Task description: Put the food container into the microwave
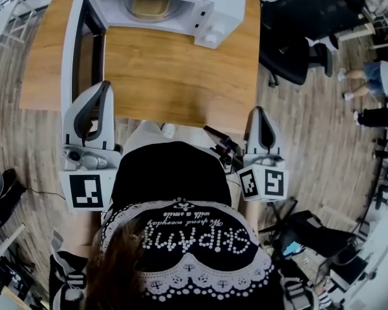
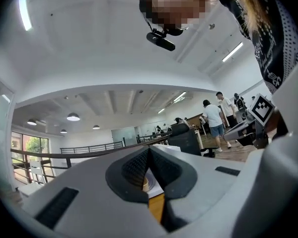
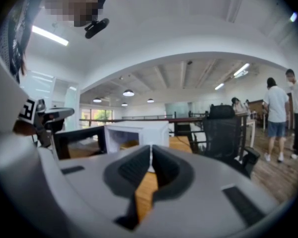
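Near your body, your left gripper (image 1: 105, 86) and right gripper (image 1: 259, 111) are both closed on nothing; past the bare counter (image 1: 174, 76), a tan round shape, probably the food container (image 1: 149, 8), sits inside the open microwave (image 1: 207, 8), so placing looks done and only closing its door (image 1: 84, 50) seems left.

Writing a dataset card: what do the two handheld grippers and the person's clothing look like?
Left gripper and right gripper: pale grey plastic, black textured pads, each carrying a white cube with black square markers. The person wears a black top with white lace trim.
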`<state>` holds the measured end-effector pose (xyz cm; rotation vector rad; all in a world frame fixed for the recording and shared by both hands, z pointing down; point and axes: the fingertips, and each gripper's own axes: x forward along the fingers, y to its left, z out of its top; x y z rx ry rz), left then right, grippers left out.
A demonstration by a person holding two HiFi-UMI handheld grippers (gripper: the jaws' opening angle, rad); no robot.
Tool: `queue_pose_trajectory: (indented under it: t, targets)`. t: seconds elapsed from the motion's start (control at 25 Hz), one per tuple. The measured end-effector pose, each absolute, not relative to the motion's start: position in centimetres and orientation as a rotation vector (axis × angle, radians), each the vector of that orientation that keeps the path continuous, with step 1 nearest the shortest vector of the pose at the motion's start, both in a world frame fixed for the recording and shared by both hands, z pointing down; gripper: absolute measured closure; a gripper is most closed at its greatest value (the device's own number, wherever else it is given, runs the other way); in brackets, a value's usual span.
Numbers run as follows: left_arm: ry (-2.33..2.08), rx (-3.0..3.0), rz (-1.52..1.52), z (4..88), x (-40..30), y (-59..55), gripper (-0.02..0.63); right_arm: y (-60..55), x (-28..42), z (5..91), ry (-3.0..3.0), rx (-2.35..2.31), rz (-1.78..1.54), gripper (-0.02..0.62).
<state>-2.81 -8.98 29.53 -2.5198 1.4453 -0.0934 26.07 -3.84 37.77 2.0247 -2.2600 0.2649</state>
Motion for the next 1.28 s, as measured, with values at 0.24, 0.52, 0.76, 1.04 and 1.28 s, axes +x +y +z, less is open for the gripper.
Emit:
queue_pose_trajectory:
  t: [0.24, 0.52, 0.76, 1.04, 1.28]
  targets:
    - [1.500, -2.575, -0.072, 30.9, -3.3, -8.2, 0.577, -3.2, 25.2, 38.1, -2.276, 2.001, 0.298, 0.561]
    - [1.485, -2.606, -0.158, 33.1, -2.8, -7.6, 0.577, -3.3, 24.4, 38.3, -2.295, 1.981, 0.315, 0.561]
    - [1.484, -2.608, -0.171, 33.2, -2.8, -7.9, 0.577, -3.4, 24.4, 38.6, -2.289, 1.975, 0.324, 0.561]
    - [1.461, -2.610, -0.183, 33.1, -2.3, -8.3, 0.577, -3.7, 24.3, 38.8, -2.284, 1.979, 0.330, 0.561]
    - [1.444, -2.637, -0.188, 33.3, -1.9, -8.6, 0.577, -4.0, 24.2, 38.7, -2.275, 1.981, 0.332, 0.561]
